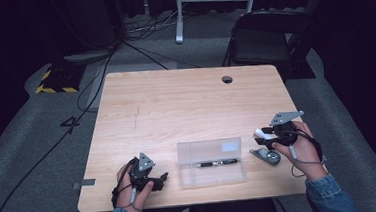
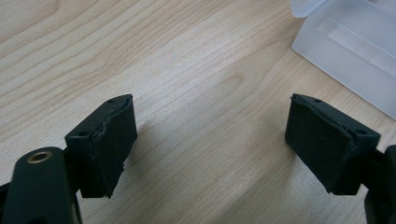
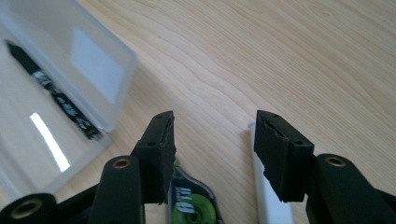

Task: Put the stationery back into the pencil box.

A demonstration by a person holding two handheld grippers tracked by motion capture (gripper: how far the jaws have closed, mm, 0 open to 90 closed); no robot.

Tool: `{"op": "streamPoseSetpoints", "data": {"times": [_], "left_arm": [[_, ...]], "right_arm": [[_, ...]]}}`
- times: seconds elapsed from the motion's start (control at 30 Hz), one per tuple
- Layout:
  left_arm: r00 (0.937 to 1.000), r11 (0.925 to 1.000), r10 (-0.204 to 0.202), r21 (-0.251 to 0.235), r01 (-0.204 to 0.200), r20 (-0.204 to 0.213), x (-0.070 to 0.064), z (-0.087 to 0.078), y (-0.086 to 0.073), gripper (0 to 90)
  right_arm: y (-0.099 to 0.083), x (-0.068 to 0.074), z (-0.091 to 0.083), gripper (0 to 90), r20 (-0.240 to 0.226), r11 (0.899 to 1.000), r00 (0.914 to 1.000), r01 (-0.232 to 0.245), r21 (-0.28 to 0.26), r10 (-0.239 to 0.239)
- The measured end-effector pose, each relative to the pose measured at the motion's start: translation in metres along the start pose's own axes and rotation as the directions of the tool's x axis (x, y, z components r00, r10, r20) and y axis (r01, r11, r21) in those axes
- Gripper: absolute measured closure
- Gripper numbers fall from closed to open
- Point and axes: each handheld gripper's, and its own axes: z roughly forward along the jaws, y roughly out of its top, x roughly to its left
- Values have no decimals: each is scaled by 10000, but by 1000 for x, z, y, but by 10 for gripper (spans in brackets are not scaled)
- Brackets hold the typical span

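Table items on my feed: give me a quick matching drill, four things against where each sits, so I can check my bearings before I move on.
Things:
1. black pen
2. correction tape
3. left gripper
4. cable hole

Places:
A. far edge of the table, right of middle
B. inside the clear plastic case
C. near edge, left of the case, jaws wide open over bare wood
D. on the wood just below the right gripper, right of the case

Pairs: 1-B, 2-D, 3-C, 4-A
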Motion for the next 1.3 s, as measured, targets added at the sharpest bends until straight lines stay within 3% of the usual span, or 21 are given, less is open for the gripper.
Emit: {"op": "streamPoseSetpoints", "data": {"times": [0.23,0.5,0.83,1.17,1.3], "left_arm": [[10000,10000,-10,-2,10,-1,0,0,0,163],[10000,10000,14,-38,-14,-32,0,-1,-1,163],[10000,10000,7,-38,-7,-30,0,-1,-1,163],[10000,10000,0,-32,0,-21,0,-1,-1,162],[10000,10000,-45,-42,45,0,0,0,-1,162]], "right_arm": [[-17,-25,10,505,443,9969,9961,-769,172,761],[-32,-40,23,529,526,9901,9912,-1247,640,1214],[-38,-41,33,580,377,9853,9909,-1327,1077,1293],[-38,-39,33,527,329,9843,9904,-1372,1111,1343],[-34,-35,23,503,466,9871,9918,-1236,1018,1193]]}}
